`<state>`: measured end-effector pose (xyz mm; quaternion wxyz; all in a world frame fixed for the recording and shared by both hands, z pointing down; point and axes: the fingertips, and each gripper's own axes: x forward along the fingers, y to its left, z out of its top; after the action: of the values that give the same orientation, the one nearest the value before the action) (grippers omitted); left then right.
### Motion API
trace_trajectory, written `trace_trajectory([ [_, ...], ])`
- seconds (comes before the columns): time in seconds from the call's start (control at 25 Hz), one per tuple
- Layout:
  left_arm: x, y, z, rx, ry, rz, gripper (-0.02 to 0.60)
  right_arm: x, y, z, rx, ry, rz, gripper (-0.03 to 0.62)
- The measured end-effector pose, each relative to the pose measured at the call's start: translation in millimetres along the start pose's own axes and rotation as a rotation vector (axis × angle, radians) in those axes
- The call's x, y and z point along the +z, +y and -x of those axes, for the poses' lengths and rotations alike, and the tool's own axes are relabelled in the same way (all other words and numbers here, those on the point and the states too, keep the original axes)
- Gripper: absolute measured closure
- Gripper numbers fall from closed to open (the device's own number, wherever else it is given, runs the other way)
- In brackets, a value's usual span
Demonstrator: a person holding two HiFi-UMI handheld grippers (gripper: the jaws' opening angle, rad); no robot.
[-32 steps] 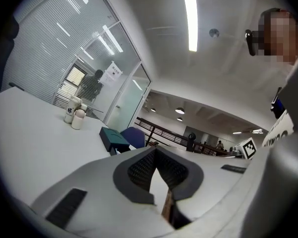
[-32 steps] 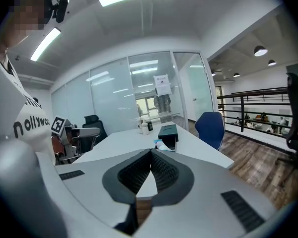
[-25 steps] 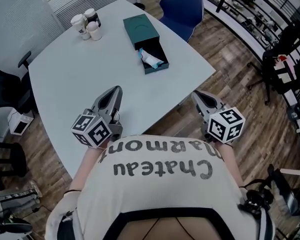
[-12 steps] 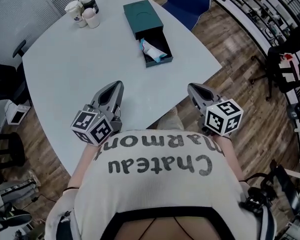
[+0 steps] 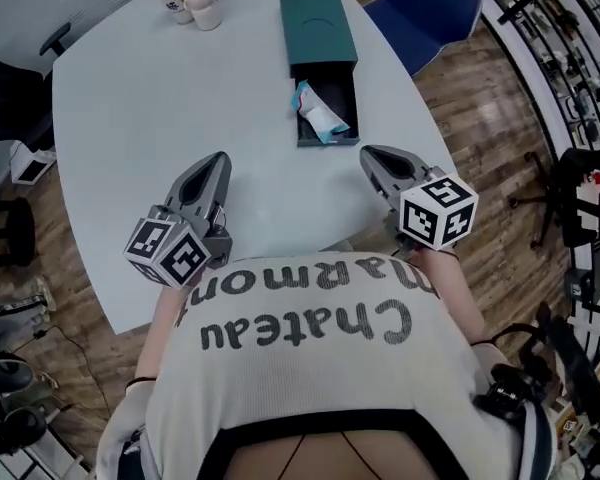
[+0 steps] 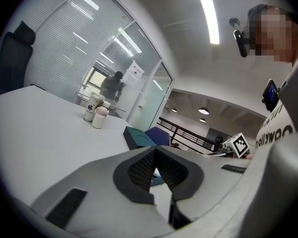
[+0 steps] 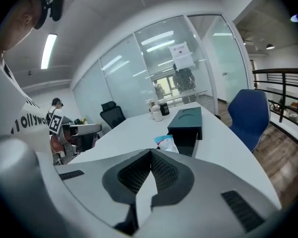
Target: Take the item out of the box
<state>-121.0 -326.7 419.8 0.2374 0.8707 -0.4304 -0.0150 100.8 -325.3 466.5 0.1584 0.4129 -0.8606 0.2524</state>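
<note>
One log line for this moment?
left gripper shut | right gripper shut | dark green box open | blue-white packet inside

Your box is a flat, oblong, dark green case with a faint curved mark on its lid. It lies on the bench ahead of you, near the right edge. Its drawer is slid out toward you and open at the top. The item lies inside: a small, crumpled white and light-blue packet with a touch of red. It rests aslant along the drawer's left side, and the right side shows dark floor.
</note>
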Motion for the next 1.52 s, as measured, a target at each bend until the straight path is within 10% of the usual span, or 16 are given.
trace_trajectory([
  [0.8,-20,24,57,0.543,-0.117,0.186,0.592,-14,-61,-162,0.184,0.514,0.245,0.517],
  [1.52,-19,18,82,0.547,-0.157,0.193,0.592,-23,-62,-159,0.135,0.581,0.189,0.588],
])
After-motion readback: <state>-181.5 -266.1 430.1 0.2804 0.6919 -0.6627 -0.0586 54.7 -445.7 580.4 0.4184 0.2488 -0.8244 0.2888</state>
